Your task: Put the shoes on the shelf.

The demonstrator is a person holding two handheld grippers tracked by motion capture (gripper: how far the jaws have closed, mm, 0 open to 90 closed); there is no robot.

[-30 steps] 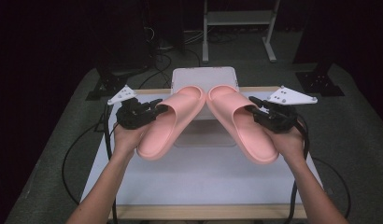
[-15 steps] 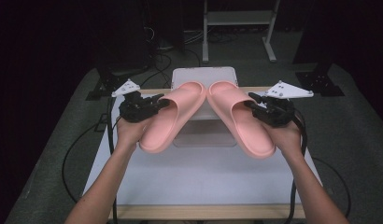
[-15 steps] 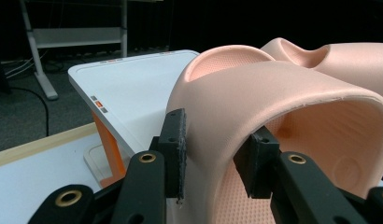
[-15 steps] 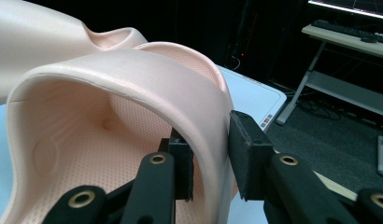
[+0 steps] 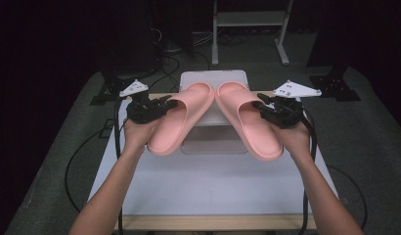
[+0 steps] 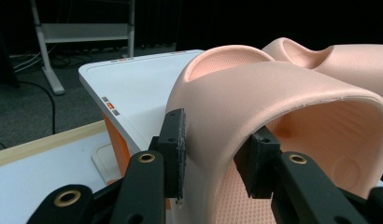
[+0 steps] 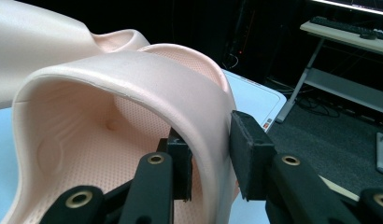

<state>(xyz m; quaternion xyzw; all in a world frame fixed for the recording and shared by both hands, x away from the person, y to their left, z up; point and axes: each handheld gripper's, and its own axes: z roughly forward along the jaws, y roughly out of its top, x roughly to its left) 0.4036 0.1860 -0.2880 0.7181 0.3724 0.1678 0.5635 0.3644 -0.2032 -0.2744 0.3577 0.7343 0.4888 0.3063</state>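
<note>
High view — two pink foam slides, smooth, rounded, held above the white table [image 5: 213,186]: left slide [image 5: 181,117] in the left gripper [image 5: 162,105], right slide [image 5: 247,120] in the right gripper [image 5: 264,107], toes near the white box [image 5: 213,78].
Left gripper view — black pads pinch the left slide's strap wall; dimpled footbed.
Right gripper view — pads likewise clamp the right slide's strap.

Left slipper [image 6: 273,98] & right slipper [image 7: 133,84]: soft-looking moulded foam or rubber, pink, matt w/ faint sheen; straps smooth outside, footbeds finely dimpled, cut edge of strap slightly rough. Jaw pads [image 6: 175,149] in lower part of both gripper views: black, coarse, grainy, prob. foam-rubber; jaw arms smooth black plastic w/ brass-coloured metal eyelets. White box [image 6: 138,93] at centre left of left gripper view: smooth semi-gloss plastic w/ orange underside. Table [image 5: 213,191] top: matt white sheet, pale wood edge along bottom. Floor [image 5: 374,137] at right of high view: dull grey, carpet-like, hard to tell.
</note>
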